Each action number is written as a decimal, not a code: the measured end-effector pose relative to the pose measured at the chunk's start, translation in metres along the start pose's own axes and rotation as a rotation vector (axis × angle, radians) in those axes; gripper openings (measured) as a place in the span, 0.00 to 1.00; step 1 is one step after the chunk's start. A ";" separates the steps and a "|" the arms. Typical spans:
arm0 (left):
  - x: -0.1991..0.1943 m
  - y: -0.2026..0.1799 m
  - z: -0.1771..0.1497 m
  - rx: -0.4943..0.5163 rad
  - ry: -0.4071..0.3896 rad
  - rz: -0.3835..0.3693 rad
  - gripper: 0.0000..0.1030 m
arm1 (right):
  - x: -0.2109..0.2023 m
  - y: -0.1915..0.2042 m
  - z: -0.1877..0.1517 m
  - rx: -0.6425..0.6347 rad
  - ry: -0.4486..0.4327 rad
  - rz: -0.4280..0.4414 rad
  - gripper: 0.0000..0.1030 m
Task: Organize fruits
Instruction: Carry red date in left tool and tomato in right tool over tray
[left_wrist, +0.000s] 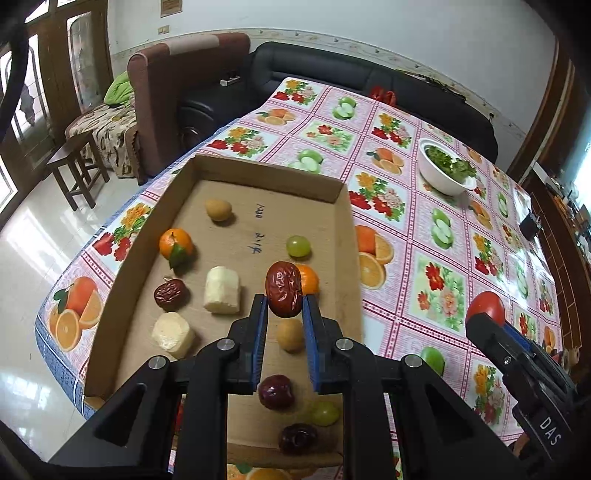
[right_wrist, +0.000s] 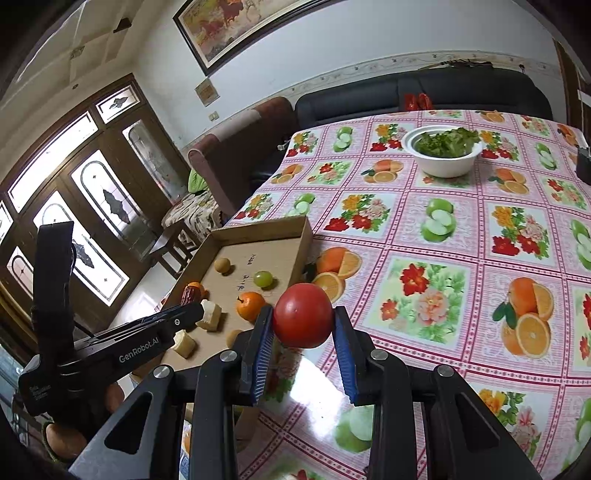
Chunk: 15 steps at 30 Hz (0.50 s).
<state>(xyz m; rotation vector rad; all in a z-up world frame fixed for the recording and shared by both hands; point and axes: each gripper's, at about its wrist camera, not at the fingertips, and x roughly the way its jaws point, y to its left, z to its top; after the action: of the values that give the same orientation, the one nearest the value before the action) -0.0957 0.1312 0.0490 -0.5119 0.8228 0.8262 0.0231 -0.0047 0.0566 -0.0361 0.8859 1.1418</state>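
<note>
My left gripper (left_wrist: 284, 302) is shut on a wrinkled red date (left_wrist: 283, 288) and holds it above the cardboard tray (left_wrist: 343, 236). The tray holds oranges (left_wrist: 176, 243), green grapes (left_wrist: 298, 246), more dates (left_wrist: 170, 294), pale chunks (left_wrist: 222, 290) and small brown fruits (left_wrist: 218, 209). My right gripper (right_wrist: 303, 328) is shut on a red tomato (right_wrist: 303, 315) and holds it above the tablecloth, right of the tray (right_wrist: 299, 251). The tomato also shows at the right of the left wrist view (left_wrist: 485, 307).
A white bowl of greens (right_wrist: 441, 149) stands at the back of the fruit-patterned table (right_wrist: 461, 229). A black sofa (left_wrist: 332, 77) and a brown armchair (left_wrist: 173, 92) stand beyond the table's far edge. A wooden stool (left_wrist: 74, 166) stands on the floor at left.
</note>
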 end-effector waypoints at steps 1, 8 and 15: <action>0.001 0.001 0.000 -0.001 0.001 0.002 0.16 | 0.002 0.002 0.000 -0.004 0.004 0.001 0.31; 0.006 0.011 0.002 -0.014 0.010 0.018 0.16 | 0.014 0.009 0.002 -0.023 0.022 0.010 0.31; 0.011 0.019 0.003 -0.027 0.016 0.031 0.16 | 0.024 0.016 0.006 -0.040 0.038 0.015 0.31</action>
<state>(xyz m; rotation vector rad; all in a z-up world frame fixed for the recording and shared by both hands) -0.1044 0.1495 0.0402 -0.5314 0.8373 0.8641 0.0171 0.0238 0.0520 -0.0845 0.8986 1.1756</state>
